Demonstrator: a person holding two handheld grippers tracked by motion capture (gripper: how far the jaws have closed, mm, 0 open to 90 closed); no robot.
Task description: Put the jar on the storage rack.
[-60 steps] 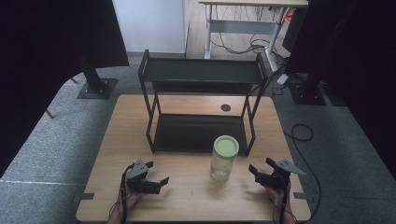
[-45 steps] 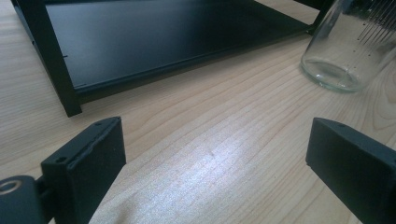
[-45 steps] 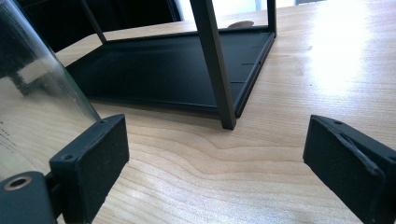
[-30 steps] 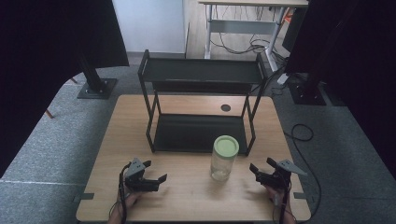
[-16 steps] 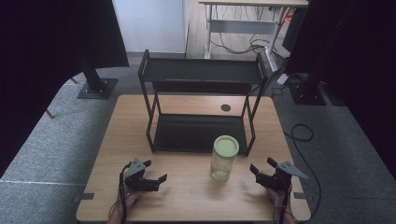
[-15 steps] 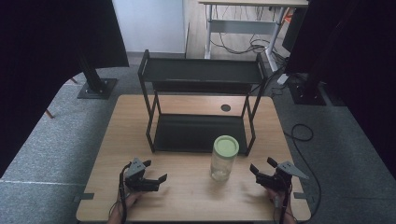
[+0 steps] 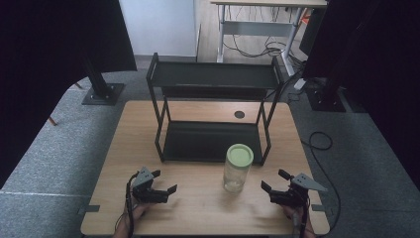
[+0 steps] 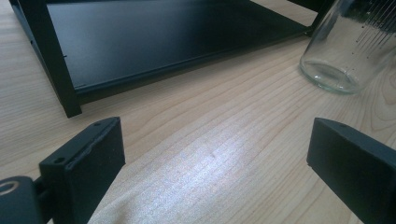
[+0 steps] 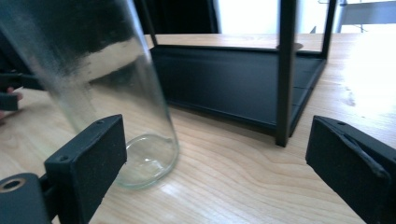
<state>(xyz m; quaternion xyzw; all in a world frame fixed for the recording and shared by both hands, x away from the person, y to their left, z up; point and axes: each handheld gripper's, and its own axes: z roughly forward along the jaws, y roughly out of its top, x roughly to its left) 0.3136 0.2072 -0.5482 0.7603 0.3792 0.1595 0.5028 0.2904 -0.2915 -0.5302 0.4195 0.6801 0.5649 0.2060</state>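
Glass jar [image 7: 237, 168] with green lid stands lower centre of frame on the worktop [image 7: 198, 208] — left hand-held gripper [image 7: 159, 182] and right hand-held gripper [image 7: 274, 181] both spread wide, flanking it, not touching.

The tabletop [image 7: 198, 198] is pale wood with a fine, straight grain and a smooth, lightly sheened finish that catches soft light in the left gripper view. The jar [image 7: 236, 171] is clear glass — glossy, with a thick base and a faint frosted haze on its wall in the right gripper view — and its lid [image 7: 240, 154] looks like matt, pale green plastic. The rack [image 7: 213, 134] is black metal with a smooth satin coat; its lower tray gives a dull reflection. The jaws of the left gripper [image 7: 161, 184] and right gripper [image 7: 274, 182] are matt black plastic, slightly grainy — each gripper carries a grey plate. The floor [image 7: 64, 144] is rough grey carpet.
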